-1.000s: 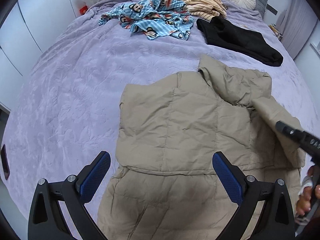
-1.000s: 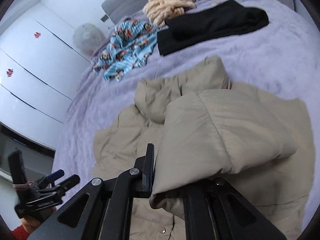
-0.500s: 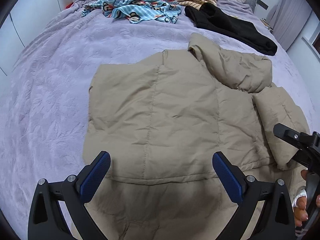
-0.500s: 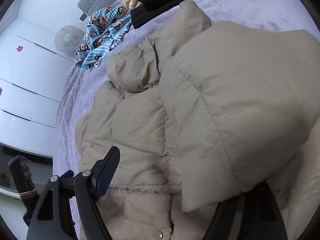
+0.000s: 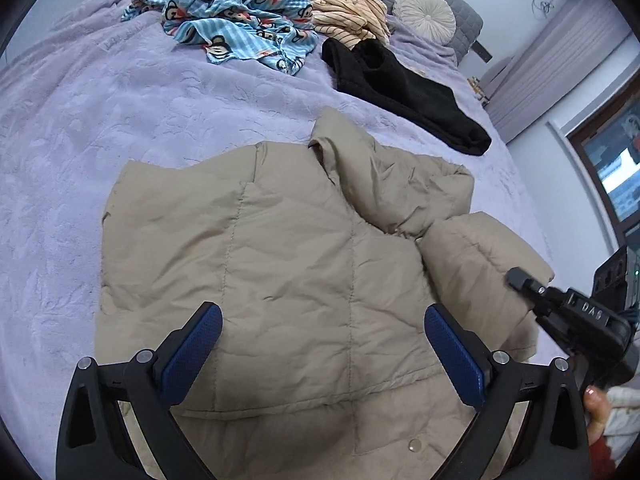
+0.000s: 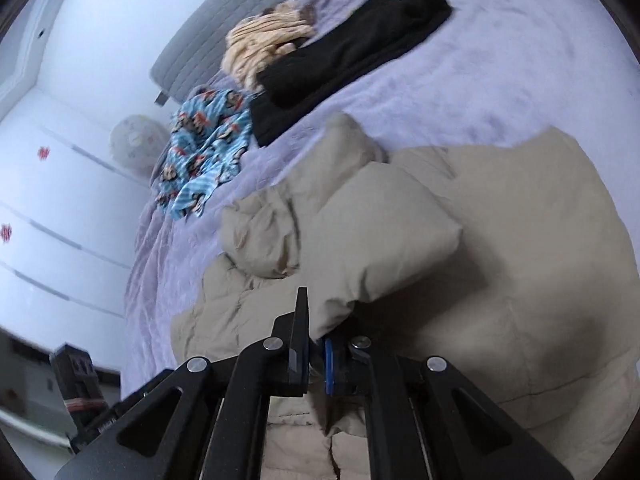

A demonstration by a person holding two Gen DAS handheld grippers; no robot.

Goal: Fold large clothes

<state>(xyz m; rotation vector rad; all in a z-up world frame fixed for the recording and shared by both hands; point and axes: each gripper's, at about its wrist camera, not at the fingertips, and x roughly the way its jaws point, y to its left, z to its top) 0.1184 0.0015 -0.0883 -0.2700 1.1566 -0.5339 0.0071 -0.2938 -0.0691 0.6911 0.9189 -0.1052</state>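
Note:
A beige puffer jacket (image 5: 300,260) lies flat on the bed, its hood (image 5: 392,184) bunched at the top. Its right sleeve (image 5: 480,264) is folded in over the body. My left gripper (image 5: 322,314) hangs open just above the jacket's lower front, with nothing between its blue pads (image 5: 192,356). My right gripper (image 6: 316,336) has its jaws closing tight on the cuff edge of that sleeve (image 6: 380,240), and the fabric is pinched between them. The left wrist view shows the right gripper (image 5: 520,280) at the sleeve's end, held by a hand (image 5: 596,404).
The bed is covered by a purple blanket (image 5: 100,120). At its far end lie a blue monkey-print cloth (image 5: 240,12), a striped tan garment (image 5: 348,12), a black garment (image 5: 404,88) and a round cushion (image 5: 426,16). White wardrobe doors (image 6: 60,200) stand to the left.
My right gripper let the sleeve go, opened wide, then shut again on the cuff edge. My left gripper tipped downward and sank closer to the jacket, staying open.

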